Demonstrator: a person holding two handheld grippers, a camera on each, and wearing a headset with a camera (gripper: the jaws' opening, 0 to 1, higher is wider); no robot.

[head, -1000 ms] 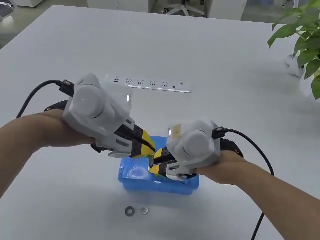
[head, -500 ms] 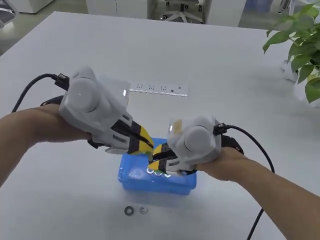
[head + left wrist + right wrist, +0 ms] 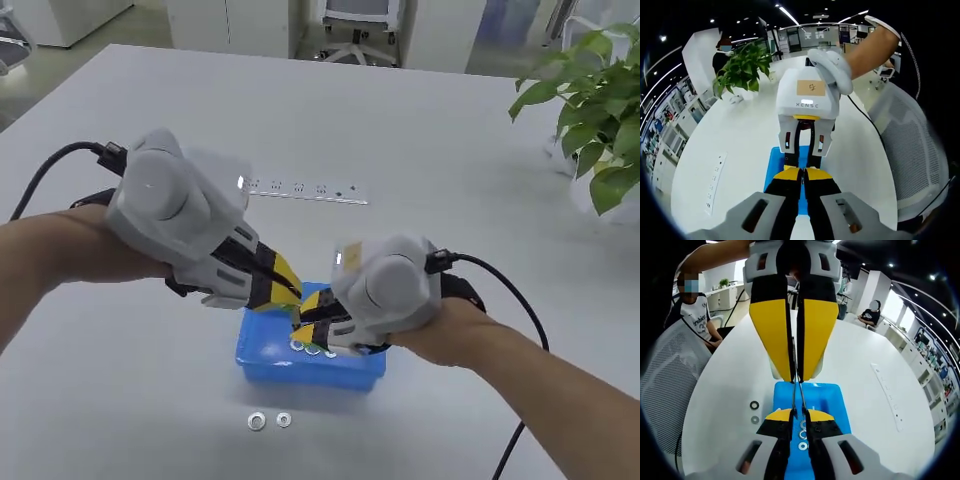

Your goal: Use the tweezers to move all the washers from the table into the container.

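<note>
Lying nearest on the worktop (image 3: 120,400), two washers (image 3: 257,421) sit side by side at 6 o'clock of the blue container (image 3: 310,372), near it but apart. Several more washers (image 3: 803,435) rest inside the container. Above them hang the tweezers (image 3: 797,390), clenched at the butt end by the left tongs (image 3: 796,379), while the right tongs (image 3: 799,416) close on the two legs, which stand slightly apart. This looks like a drop-off; next the tweezers must travel toward 6 o'clock and pinch a washer there. A power strip (image 3: 305,190) lies beyond at 12 o'clock.
</note>
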